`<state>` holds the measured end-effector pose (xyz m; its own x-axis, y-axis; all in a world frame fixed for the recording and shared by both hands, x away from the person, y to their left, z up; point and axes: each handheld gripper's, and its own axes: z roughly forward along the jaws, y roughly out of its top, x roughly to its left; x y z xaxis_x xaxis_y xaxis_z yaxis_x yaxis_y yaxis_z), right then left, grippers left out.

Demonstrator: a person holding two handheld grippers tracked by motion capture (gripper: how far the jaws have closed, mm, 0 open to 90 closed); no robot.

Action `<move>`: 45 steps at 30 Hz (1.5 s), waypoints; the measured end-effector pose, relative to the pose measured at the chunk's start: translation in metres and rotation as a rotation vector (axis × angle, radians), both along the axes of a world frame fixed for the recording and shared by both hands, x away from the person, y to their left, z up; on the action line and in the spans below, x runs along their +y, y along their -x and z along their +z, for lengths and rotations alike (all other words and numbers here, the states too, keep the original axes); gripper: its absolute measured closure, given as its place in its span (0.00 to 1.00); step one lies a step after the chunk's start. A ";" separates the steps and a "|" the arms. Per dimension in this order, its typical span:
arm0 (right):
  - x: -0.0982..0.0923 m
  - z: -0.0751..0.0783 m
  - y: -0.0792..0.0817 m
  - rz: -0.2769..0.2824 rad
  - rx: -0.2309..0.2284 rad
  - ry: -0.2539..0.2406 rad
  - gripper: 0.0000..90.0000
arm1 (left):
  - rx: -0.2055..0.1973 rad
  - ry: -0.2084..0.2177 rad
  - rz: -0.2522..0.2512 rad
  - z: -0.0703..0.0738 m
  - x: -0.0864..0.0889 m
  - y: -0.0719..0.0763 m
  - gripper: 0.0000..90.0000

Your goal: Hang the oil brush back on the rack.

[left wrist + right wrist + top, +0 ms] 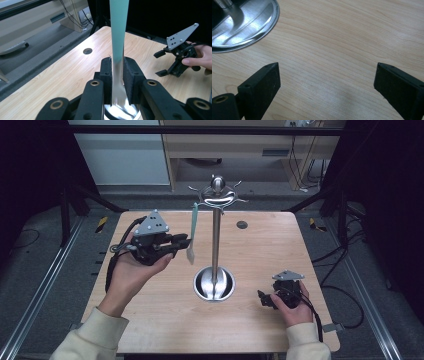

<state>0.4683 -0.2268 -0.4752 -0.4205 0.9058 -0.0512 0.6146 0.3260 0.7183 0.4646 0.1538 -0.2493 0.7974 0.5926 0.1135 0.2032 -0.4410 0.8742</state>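
We see a teal-handled fork (192, 232) hanging from one of the hooks at the top of a steel utensil stand (215, 235), which rises from a round polished base (214, 284) near the middle of the wooden table (150, 320). The left gripper (186, 240), held up in the person's left hand (135, 270), points toward the stand with the fork's lower end between its jaws. In the left gripper view the fork (118, 50) runs down between the two black pads (131, 80) — these stand close on either side of its metal neck, with a thin gap on one side, and we cannot tell whether they press on it. The right gripper (267, 300) sits low on the table to the right of the base, well apart from the fork — its jaws stand wide apart with only bare wood between them, and the edge of the base (244, 25) lies just ahead of it.
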 end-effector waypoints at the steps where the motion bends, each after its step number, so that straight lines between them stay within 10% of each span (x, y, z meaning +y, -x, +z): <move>1: 0.000 0.000 0.000 0.001 0.001 0.000 0.08 | -0.003 0.002 0.002 0.000 0.000 0.001 0.85; 17: 0.000 0.001 0.001 -0.007 -0.001 -0.006 0.08 | -0.023 -0.016 0.047 -0.010 0.013 0.026 0.18; 45: 0.000 0.001 0.001 -0.012 -0.003 -0.004 0.08 | 0.059 -0.101 0.073 -0.104 0.042 0.050 0.11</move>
